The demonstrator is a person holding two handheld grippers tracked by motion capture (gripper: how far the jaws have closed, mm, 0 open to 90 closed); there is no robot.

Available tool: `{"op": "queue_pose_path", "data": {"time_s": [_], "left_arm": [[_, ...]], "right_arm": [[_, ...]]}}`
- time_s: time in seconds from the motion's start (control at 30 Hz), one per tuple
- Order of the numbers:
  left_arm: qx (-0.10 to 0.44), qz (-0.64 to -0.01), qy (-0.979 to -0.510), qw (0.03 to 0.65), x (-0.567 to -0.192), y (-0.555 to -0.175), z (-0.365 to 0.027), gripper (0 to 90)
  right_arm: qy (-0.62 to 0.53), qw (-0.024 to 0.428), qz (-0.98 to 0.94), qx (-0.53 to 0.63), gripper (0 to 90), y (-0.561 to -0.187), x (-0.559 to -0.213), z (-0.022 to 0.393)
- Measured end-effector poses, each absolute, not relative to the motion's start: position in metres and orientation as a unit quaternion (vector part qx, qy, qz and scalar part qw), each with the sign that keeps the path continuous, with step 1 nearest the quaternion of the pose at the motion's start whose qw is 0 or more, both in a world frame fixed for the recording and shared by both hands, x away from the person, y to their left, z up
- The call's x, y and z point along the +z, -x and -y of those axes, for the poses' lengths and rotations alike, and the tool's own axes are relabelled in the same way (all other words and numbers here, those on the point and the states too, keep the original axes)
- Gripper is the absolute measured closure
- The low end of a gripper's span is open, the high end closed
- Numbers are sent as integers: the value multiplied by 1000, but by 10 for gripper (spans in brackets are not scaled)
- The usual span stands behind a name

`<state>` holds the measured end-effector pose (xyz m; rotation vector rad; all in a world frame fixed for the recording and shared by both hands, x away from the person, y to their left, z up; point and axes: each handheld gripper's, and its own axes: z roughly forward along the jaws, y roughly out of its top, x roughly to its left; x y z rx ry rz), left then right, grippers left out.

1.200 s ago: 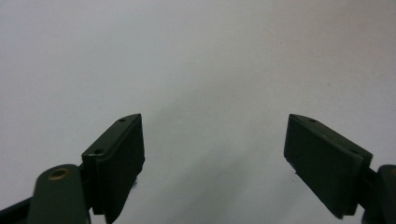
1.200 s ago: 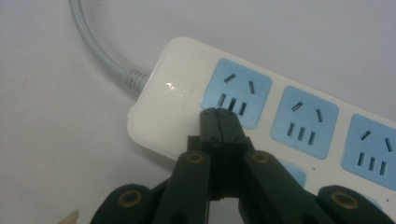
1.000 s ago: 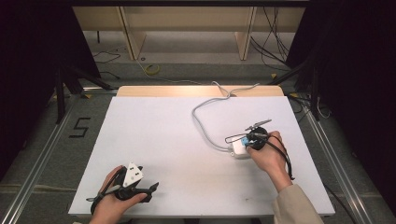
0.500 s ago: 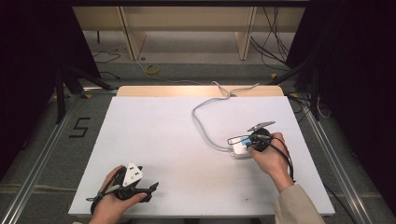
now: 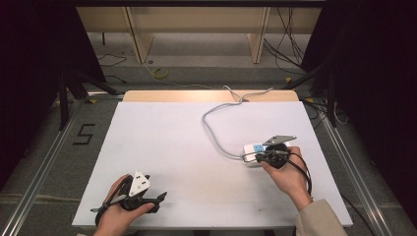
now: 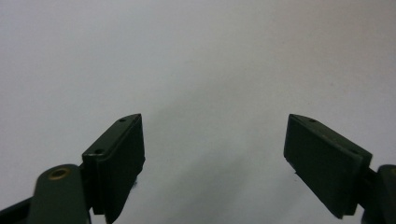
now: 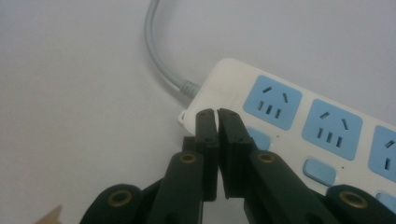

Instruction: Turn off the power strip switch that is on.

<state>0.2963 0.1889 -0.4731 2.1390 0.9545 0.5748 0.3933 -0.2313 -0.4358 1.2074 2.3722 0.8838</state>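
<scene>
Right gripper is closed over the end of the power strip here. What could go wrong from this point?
1. The right gripper has its fingers shut, with nothing visibly between them, over the power strip; pressing a blue switch may slip off its edge.
2. Nothing pins the strip, and the left gripper sits open far away, so a push could slide it.
3. The grey cord loops loosely and could drag or snag.

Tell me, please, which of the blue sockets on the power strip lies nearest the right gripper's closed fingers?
The socket at the cord end of the power strip, just past the right gripper; the other sockets sit farther along.
</scene>
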Motion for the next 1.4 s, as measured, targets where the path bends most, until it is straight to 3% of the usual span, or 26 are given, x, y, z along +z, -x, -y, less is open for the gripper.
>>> {"op": "queue_pose_path", "data": {"time_s": [0.13,0.6,1.4], "left_arm": [[223,-371,-828,357,-473,-296,-189,202],[222,-372,-827,359,-473,-296,-190,202],[223,-372,-824,365,-472,-296,-188,201]], "right_arm": [[-416,159,-836,321,850,-385,-436,230],[-359,151,-839,381,622,-359,-448,229],[-338,126,-831,423,520,-330,-466,229]]}}
